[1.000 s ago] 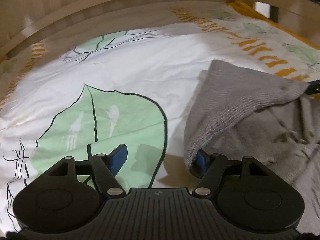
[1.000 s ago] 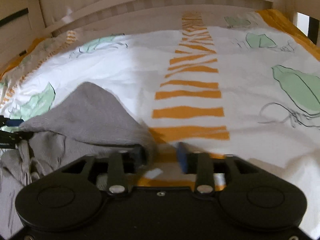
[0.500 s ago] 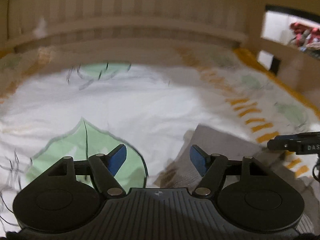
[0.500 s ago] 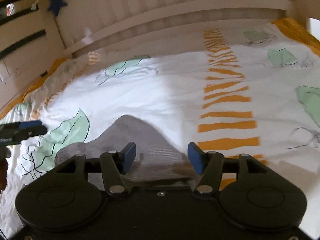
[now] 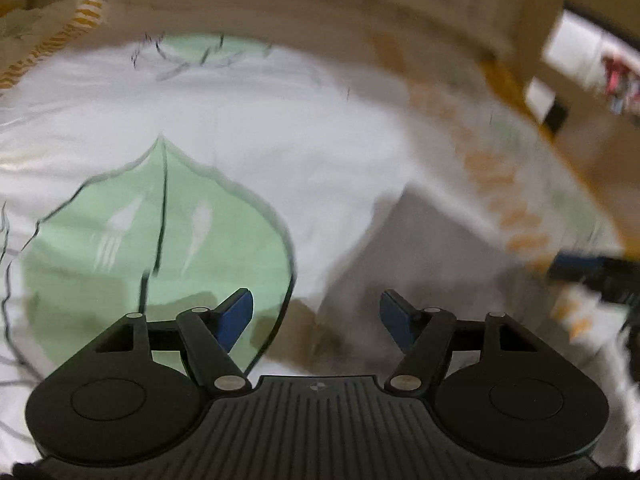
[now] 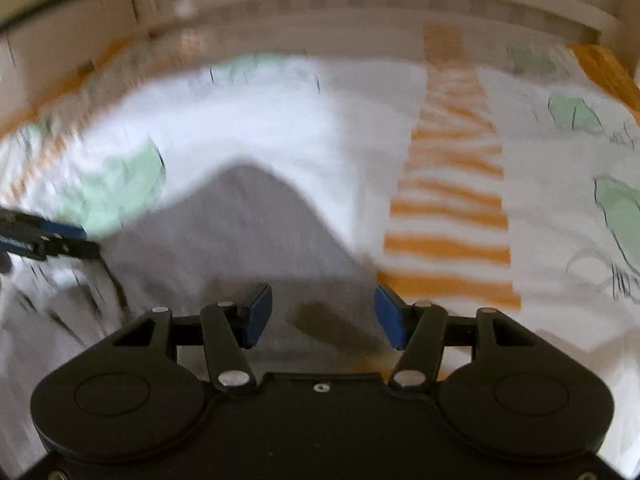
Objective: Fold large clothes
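Both tools have let go of the grey knit garment (image 6: 248, 232) and backed up off it. A second ago the left hand-held gripper (image 5: 316, 316) had its right pad buried in the garment's left edge and the right hand-held gripper (image 6: 322, 316) was nearly closed at the garment's right edge; half a second ago both were already spread and lifting. Now each one's blue pads stand wide apart with nothing between them, and heavy motion blur in both views suggests the pair is moving fast. The garment lies on the bed's leaf-and-stripe duvet (image 5: 224, 120): in the left wrist view it is a pale grey slab right of centre (image 5: 420, 248), and in the right wrist view a dark grey hump in the lower middle, just left of the orange stripes (image 6: 448, 208). The right tool shows as a dark bar at the right edge of the left view (image 5: 592, 272), the left tool at the left edge of the right view (image 6: 48, 238). The release reads as one fold laid down and finished. The hump looks uneven, so a further fold or some smoothing probably remains, which would call for fresh grips on its edges.
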The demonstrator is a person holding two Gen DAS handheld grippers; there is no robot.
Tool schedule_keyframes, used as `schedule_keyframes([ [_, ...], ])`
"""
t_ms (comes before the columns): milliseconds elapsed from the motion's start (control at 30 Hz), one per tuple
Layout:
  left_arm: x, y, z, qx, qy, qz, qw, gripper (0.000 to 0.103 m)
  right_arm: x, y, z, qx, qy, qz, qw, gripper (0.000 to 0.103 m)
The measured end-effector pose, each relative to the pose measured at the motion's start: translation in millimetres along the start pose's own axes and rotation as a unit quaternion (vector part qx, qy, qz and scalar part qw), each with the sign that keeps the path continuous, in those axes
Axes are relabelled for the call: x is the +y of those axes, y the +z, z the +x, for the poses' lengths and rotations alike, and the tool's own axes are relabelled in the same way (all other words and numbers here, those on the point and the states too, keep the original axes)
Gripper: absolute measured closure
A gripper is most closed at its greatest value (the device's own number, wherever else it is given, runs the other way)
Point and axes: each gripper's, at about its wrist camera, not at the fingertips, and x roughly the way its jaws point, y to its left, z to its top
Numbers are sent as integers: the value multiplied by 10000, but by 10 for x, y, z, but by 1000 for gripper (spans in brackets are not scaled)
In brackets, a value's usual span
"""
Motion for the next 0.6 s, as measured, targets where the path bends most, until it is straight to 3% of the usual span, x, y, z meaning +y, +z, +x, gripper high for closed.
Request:
schedule_keyframes([
  [67, -74, 109, 73, -36, -93, -10, 10000, 33, 2, 91, 70, -54, 33, -12, 10000, 40],
  [233, -321, 195, 569, 368, -222, 386, 9983, 33, 42, 210, 462, 161, 65, -48, 9998, 40],
  [367, -412, 133, 934, 827, -26, 767, 9936, 33, 43, 181, 699, 384, 70, -37, 9992, 40],
  [433, -411, 99, 958, 759, -36, 879, 9932, 35, 21, 139, 757, 460, 78, -36, 9989, 40],
  [467, -396, 96, 953, 709, -86, 873, 9936, 53, 6, 124, 784, 474, 102, -2, 9988, 40],
  [500, -383, 107, 929, 661, -152, 858, 9940, 84, -8, 107, 784, 473, 126, 24, 9988, 41],
  [533, -388, 128, 895, 590, -181, 851, 9945, 99, -10, 101, 781, 461, 133, 17, 9988, 58],
  [567, -400, 146, 836, 471, -137, 844, 9952, 99, -3, 108, 772, 454, 109, -6, 9989, 79],
  [600, -432, 169, 767, 337, -99, 893, 9954, 99, 9, 123, 747, 445, 98, 0, 9990, 92],
])
